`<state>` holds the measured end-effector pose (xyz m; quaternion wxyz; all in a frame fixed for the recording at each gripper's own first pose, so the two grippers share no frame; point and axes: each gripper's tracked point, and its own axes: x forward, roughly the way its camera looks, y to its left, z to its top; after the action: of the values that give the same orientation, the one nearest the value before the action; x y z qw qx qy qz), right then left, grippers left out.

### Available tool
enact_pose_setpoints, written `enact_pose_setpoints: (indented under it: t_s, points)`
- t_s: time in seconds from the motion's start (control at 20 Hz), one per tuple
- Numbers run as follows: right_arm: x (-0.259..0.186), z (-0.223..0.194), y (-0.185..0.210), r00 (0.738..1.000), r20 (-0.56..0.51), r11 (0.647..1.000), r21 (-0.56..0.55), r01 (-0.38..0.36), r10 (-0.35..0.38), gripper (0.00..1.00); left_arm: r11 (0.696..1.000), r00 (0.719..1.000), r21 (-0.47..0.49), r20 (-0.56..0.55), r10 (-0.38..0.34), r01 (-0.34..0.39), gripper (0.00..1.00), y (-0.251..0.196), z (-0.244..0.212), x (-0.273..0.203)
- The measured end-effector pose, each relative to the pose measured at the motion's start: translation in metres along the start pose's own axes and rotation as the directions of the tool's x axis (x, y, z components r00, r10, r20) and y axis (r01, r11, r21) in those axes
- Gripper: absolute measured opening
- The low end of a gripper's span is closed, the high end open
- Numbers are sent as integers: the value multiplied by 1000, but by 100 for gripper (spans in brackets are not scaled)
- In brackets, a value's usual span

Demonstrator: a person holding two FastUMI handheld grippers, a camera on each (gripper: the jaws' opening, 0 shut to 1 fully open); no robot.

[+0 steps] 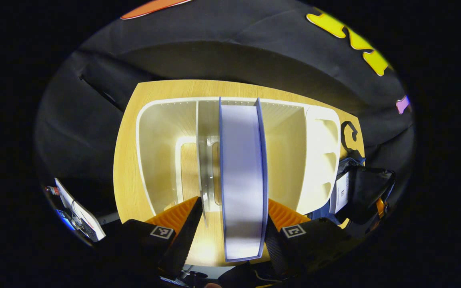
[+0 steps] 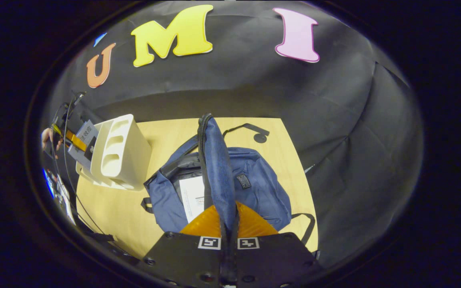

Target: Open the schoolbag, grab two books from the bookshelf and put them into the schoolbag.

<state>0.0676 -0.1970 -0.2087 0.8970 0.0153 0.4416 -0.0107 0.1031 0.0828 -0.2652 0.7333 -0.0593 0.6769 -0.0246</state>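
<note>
I look down into the white bookshelf on the wooden table. A blue-covered book stands upright in it, pale page edge toward me. My left gripper is open and straddles the book. Its right finger touches the cover; the left finger stands apart, beside a thin white divider. My right gripper is shut on the blue schoolbag's zipped flap and holds it up. A white sheet shows inside the open bag. The bookshelf stands left of the bag, with the left gripper and a hand behind it.
The schoolbag lies just right of the shelf. A black strap with a round buckle lies on the table behind the bag. Cables and a white device sit off the table's left edge. Black cloth walls stand close behind.
</note>
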Motion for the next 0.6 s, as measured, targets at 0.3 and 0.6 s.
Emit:
enact_pose_setpoints:
  t_s: [0.3,0.6]
  points:
    - [0,-2,-3,1000,5,1000,9,-7,7,0,1000,998,-19,-57,18,-20,63,-2,-5,10]
    - [-1,-4,-5,1000,16,1000,1,-11,11,0,996,994,-50,-84,65,-69,52,6,-14,3]
